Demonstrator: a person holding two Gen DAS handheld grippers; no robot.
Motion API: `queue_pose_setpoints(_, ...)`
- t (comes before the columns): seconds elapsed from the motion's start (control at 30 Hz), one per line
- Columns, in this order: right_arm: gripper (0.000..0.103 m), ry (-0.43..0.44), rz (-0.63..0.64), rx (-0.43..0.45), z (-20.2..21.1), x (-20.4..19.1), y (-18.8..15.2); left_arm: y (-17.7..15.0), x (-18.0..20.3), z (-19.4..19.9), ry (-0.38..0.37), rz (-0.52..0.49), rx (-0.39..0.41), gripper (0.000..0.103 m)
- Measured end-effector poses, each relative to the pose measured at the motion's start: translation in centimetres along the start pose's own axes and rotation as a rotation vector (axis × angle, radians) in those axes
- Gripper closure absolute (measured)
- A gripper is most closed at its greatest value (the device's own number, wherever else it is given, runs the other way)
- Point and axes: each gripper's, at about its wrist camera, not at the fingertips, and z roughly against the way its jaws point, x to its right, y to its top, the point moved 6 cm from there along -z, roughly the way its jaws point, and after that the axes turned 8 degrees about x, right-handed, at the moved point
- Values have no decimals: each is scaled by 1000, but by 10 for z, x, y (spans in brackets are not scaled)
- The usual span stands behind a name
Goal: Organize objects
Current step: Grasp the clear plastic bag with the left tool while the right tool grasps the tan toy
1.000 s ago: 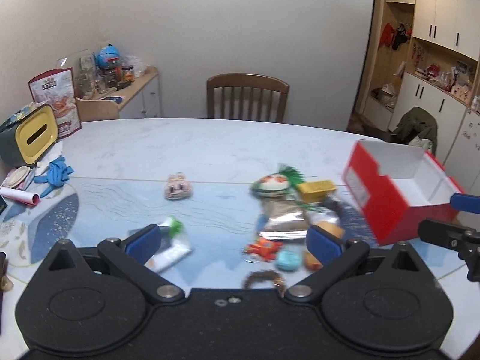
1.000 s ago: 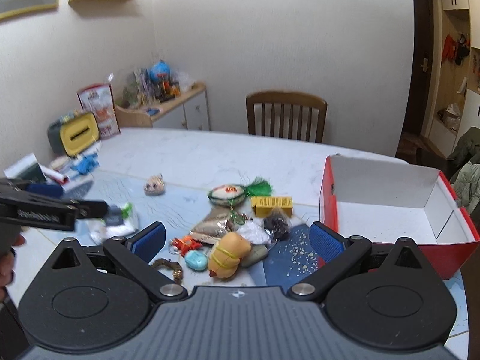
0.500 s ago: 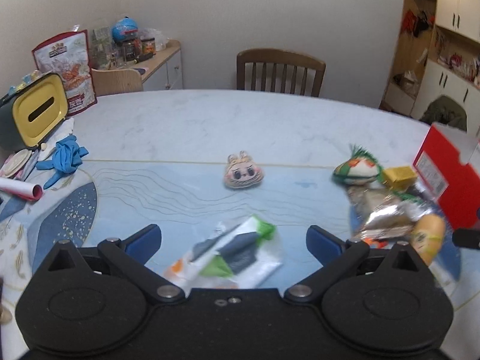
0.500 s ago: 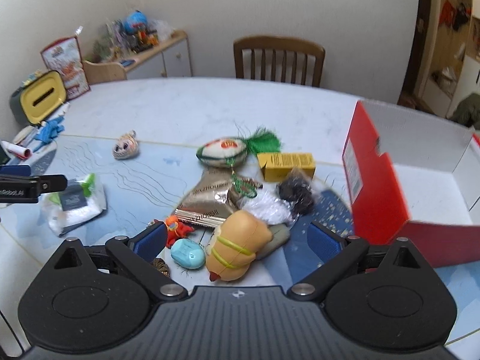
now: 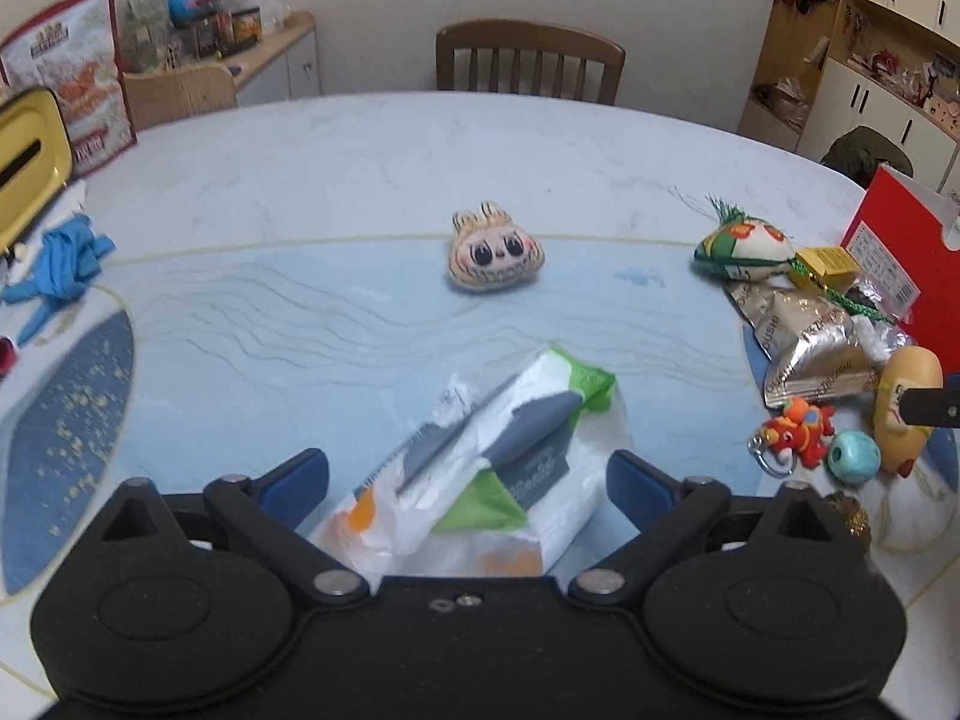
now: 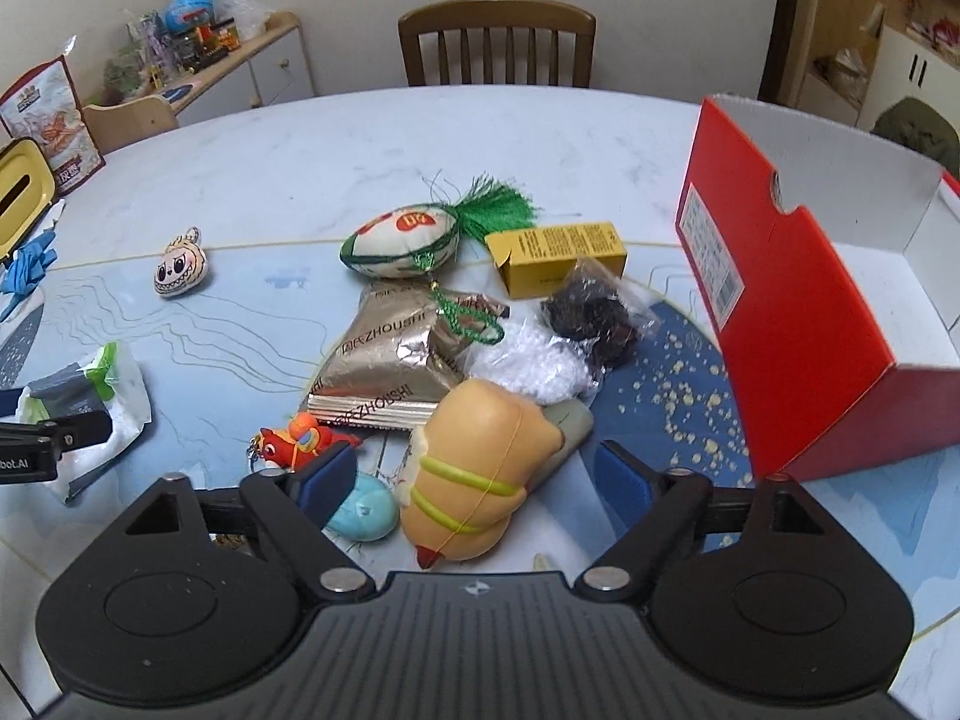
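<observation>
Crinkled white plastic packet with green and grey print lies flat on the counter, between the wide-spread left fingers; contact unclear, likely none. Right fingers also wide, straddling a soft tan plush banded with yellow elastic. Just beyond the plush: shiny gold foil pouch, yellow carton, tasselled fabric ball. Red cardboard box, open, right of them.
</observation>
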Motion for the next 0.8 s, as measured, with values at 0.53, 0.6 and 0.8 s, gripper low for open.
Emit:
queue_pose_setpoints(0.53,59,-13,-24,-58,-2,-10,-3,0,-3,5,-59,36,8,59)
queue_pose_setpoints(0.6,62,-18,-16,-60,-1,-10,-3,0,-1,6,-57,26,11,62)
queue_pose_setpoints(0.8,65,-8,-6,-66,5,-10,-5,1,1,9,-57,47,18,71)
